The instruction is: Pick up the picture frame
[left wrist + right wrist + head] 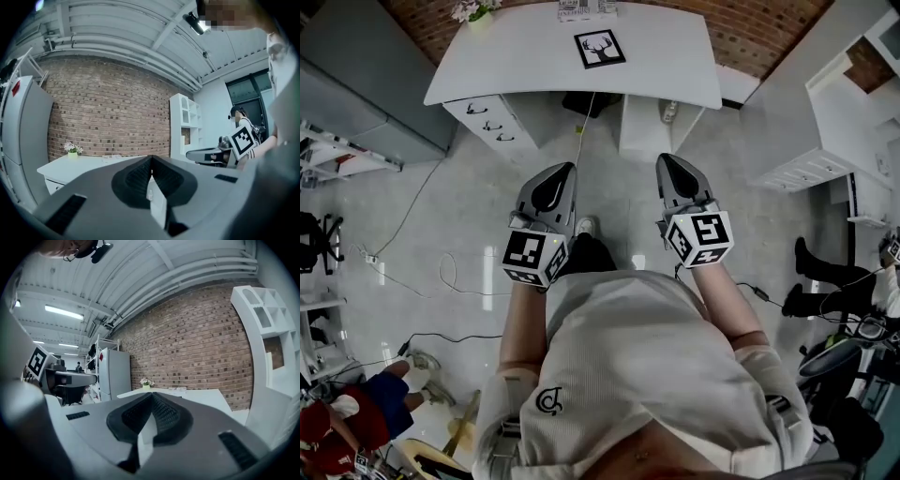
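Observation:
The picture frame (pixel 600 49), black-edged with a deer silhouette on white, lies flat on the white desk (pixel 525 56) at the far middle. Both grippers are held level over the floor, well short of the desk and pointing toward it. My left gripper (pixel 566 171) is shut with nothing in it; its dark jaws meet in the left gripper view (pixel 151 160). My right gripper (pixel 665 161) is also shut and empty, with its jaws together in the right gripper view (pixel 151 397). I cannot make out the frame in either gripper view.
A small flower pot (pixel 477 11) stands at the desk's far left corner. Drawers (pixel 492 122) sit under the desk's left side. White shelving (pixel 825 141) is at the right, a grey cabinet (pixel 366 84) at the left. Cables (pixel 422 281) trail on the floor. People stand at both lower corners.

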`<state>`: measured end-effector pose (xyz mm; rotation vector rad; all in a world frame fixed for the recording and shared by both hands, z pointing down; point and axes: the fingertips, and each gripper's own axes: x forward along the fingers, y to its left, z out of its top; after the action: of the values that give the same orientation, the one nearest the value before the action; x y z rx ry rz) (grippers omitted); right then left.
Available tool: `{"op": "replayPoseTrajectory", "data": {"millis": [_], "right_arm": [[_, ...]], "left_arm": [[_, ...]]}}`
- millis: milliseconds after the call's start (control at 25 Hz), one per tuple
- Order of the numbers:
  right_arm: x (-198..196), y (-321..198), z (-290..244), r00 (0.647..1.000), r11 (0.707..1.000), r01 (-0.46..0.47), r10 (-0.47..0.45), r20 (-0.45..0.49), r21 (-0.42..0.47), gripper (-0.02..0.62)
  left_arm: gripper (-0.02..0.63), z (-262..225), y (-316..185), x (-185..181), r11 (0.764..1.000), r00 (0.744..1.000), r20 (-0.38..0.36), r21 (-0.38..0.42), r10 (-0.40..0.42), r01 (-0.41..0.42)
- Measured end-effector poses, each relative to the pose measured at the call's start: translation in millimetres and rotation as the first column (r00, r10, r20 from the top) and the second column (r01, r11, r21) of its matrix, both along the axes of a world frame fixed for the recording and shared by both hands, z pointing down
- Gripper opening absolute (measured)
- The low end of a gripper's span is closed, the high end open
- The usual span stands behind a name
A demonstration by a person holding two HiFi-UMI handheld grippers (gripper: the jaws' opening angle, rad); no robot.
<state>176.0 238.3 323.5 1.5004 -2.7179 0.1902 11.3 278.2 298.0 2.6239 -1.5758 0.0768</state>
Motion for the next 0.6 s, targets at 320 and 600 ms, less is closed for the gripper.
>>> {"op": "replayPoseTrajectory", "data": {"millis": [320,600], "right_arm": [[-72,-120,-4,0.998,0.998,-0.051,0.050,-0.032,-0.027,0.006],[-112,-201,7,0.994,0.993,-0.092,0.086,-0.073,-0.080,0.006]], "left_arm": [[0.014,-4,-132,-68,0.997,0.997,-0.024,-0.014,0.070,-0.071],[0.014,8,-221,-119,0.994,0.994,-0.067,-0.064,0.086,-0.090]]}}
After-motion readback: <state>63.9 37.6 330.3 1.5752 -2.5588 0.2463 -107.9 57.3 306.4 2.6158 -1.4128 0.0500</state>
